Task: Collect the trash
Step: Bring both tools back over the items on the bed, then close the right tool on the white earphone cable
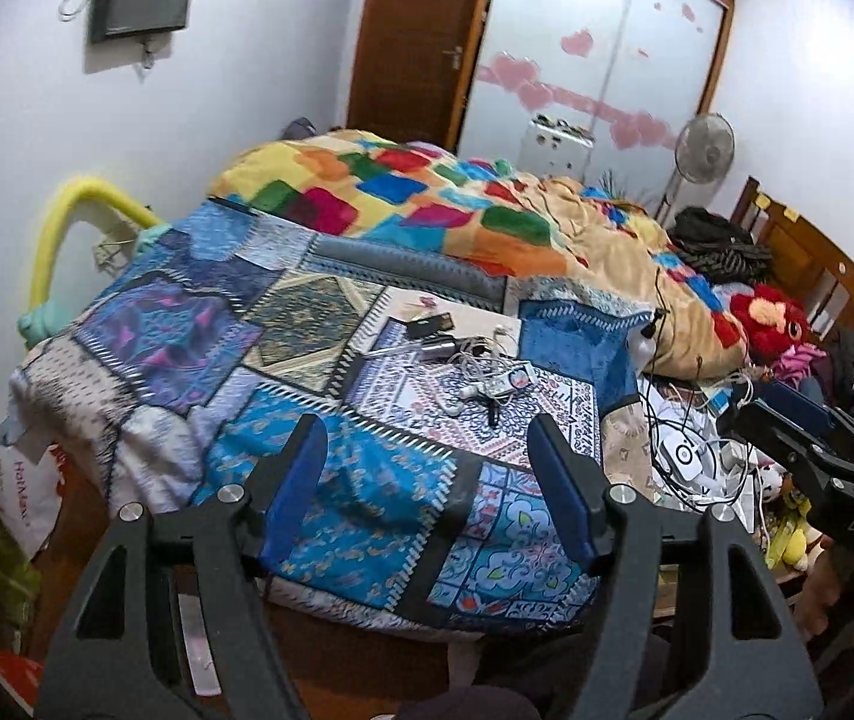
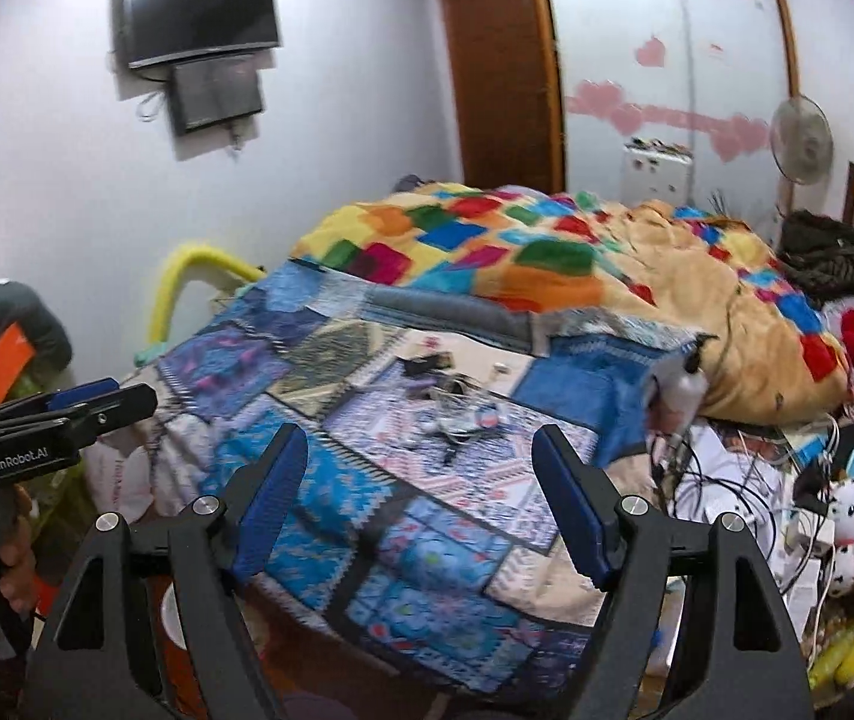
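My left gripper [image 1: 433,480] is open and empty, held over the near edge of a bed with a blue patchwork cover [image 1: 331,468]. My right gripper [image 2: 421,492] is open and empty, also above the near part of the patchwork cover [image 2: 367,480]. A small heap of loose items [image 1: 475,372], cables, a white strip and dark bits, lies on the cover beyond the left gripper. The same heap [image 2: 457,408] lies ahead of the right gripper. Which pieces are trash I cannot tell. The right gripper shows at the right edge of the left wrist view [image 1: 787,426].
A colourful duvet [image 1: 457,198] is bunched at the back of the bed. Cables and a white device [image 1: 685,450], soft toys [image 2: 853,510] and a red plush [image 1: 769,318] crowd the right side. A white bag [image 1: 25,492] sits on the floor left. A fan [image 2: 802,138] stands by the wardrobe.
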